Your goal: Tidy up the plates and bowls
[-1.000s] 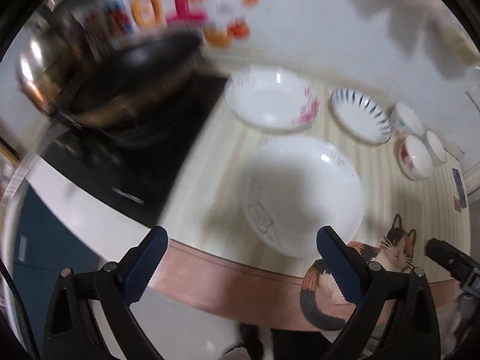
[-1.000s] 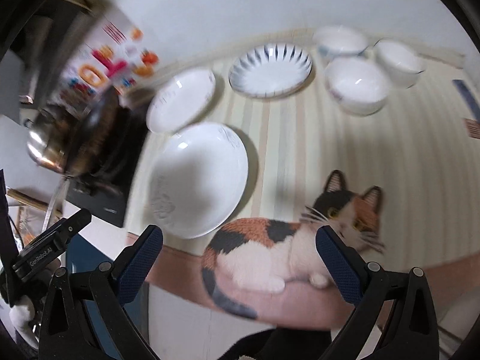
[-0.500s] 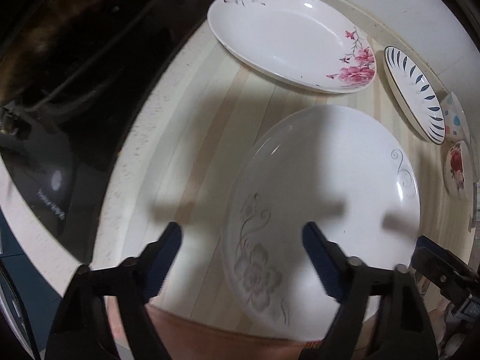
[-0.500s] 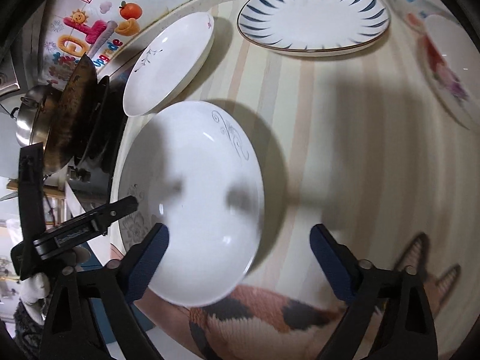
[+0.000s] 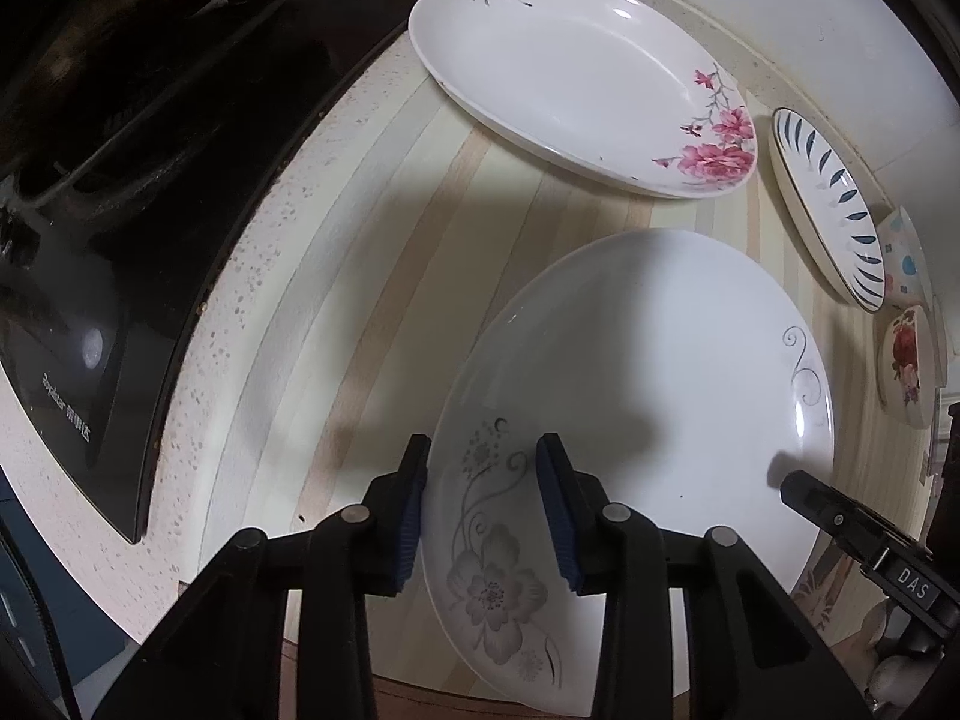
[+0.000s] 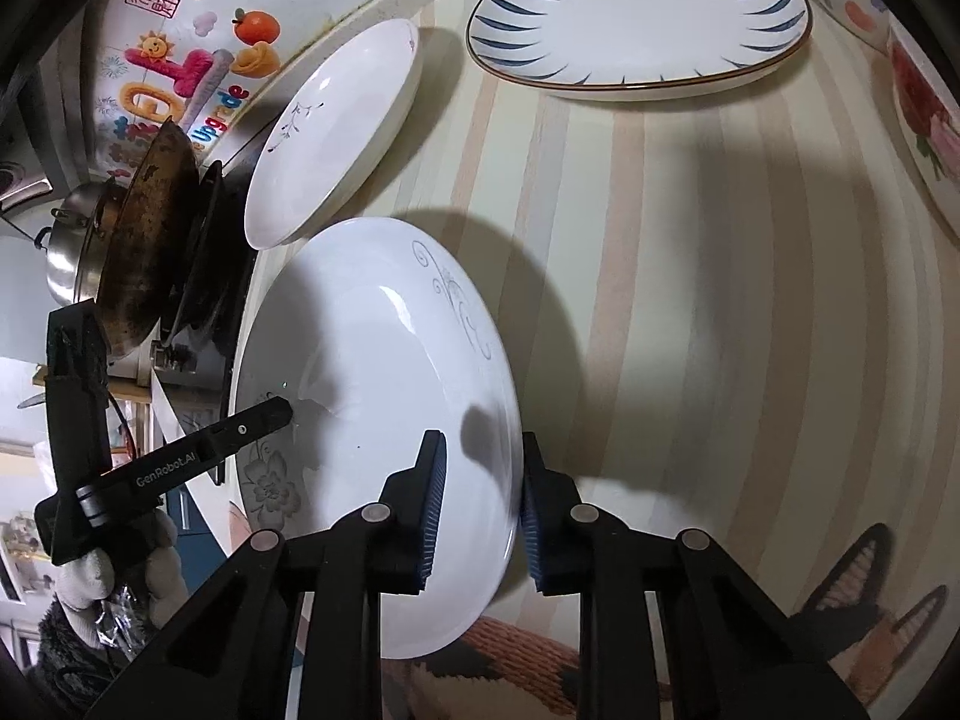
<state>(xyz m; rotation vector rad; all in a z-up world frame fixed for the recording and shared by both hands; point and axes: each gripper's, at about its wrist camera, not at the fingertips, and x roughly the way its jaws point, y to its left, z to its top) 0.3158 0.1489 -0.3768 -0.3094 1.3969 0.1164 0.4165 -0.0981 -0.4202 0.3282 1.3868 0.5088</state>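
A large white plate (image 5: 648, 372) with a grey flower print lies on the striped mat (image 5: 372, 300). My left gripper (image 5: 486, 510) straddles the plate's left rim and its jaws are closing, one blue pad outside the edge and one on the inner face. In the right wrist view the same plate (image 6: 372, 372) has my right gripper (image 6: 480, 510) closing over its right rim, with the pads against both sides. Each gripper shows in the other's view: the right one (image 5: 864, 540) at the far rim, the left one (image 6: 240, 432) in a gloved hand (image 6: 90, 588).
Behind lie a pink-flower plate (image 5: 570, 78) and a blue-stroke plate (image 5: 834, 210). Flowered bowls (image 5: 906, 360) stand at the far right. To the left are a black cooktop (image 5: 90, 300), a dark wok (image 6: 144, 240) and a steel pot (image 6: 72, 252).
Both grippers came down onto the grey-flower plate. Their jaws went from wide apart to narrow around its opposite rims.
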